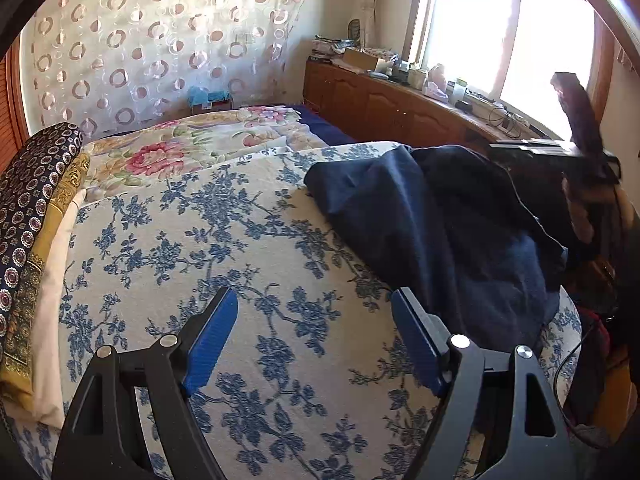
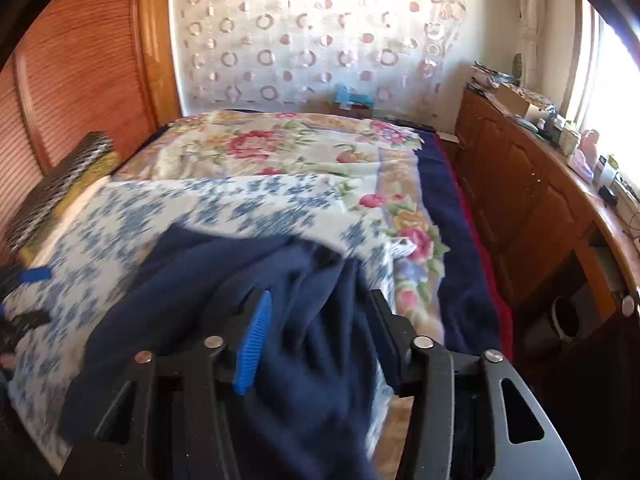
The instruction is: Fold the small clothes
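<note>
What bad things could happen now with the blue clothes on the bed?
The navy garment lies crumpled near the edge of the bed, so it might slide off onto the floor. The right gripper stands open over it with cloth between its fingers, so a loose pinch might catch several layers at once. The left gripper is open over bare blue-flowered cover, well aside from the garment, so nothing holds the cloth flat.

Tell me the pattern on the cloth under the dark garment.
Blue flowers on white cloth, clearest in the left wrist view.
</note>
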The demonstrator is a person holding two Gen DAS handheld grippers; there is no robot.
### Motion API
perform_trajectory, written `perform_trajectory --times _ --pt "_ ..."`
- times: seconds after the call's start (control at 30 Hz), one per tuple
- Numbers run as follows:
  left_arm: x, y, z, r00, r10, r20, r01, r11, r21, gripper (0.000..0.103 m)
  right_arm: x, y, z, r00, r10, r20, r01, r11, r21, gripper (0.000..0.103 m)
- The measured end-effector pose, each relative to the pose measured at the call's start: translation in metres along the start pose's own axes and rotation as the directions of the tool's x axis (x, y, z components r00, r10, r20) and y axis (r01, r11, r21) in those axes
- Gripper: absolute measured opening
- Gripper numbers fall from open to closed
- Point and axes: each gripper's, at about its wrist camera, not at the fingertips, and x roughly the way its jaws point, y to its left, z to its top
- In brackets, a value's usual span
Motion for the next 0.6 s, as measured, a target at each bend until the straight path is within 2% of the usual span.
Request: perform_trajectory --times 0.03,0.07,0.23,0.47,0.57,0.6 --pt "-0.001 -0.003 -0.001 1.000 -0.001 0.000 0.001 1.000 0.002 0.080 -0.007 0.002 -0.009 1.000 0.010 0.002 -0.010 1.000 -0.002 0.053" --pt "-0.001 -0.007 -0.002 1.000 -0.002 0.001 0.002 1.000 0.006 0.080 -0.013 0.002 -0.018 0.999 0.032 -0.040 -0.032 0.999 -0.013 0.053" --pt "-0.006 -0.027 -0.004 1.000 -0.003 0.011 0.002 1.000 0.027 0.080 -0.034 -0.006 -0.060 0.997 0.027 -0.074 -0.029 0.999 -0.024 0.053" --pt "-0.016 -0.051 -0.006 1.000 0.005 0.023 -0.007 0.999 0.050 0.080 -0.045 -0.012 -0.077 0.995 0.037 -0.089 -0.037 0.999 0.003 0.053" --pt "-0.018 -0.057 -0.008 1.000 0.010 0.022 -0.011 0.999 0.053 0.080 -0.046 -0.006 -0.076 0.994 0.050 -0.093 -0.054 0.998 -0.040 0.032" --pt "-0.018 -0.058 -0.009 1.000 0.011 0.019 -0.012 0.999 0.052 0.080 -0.045 -0.005 -0.078 0.995 0.039 -0.095 -0.044 0.998 -0.053 0.021"
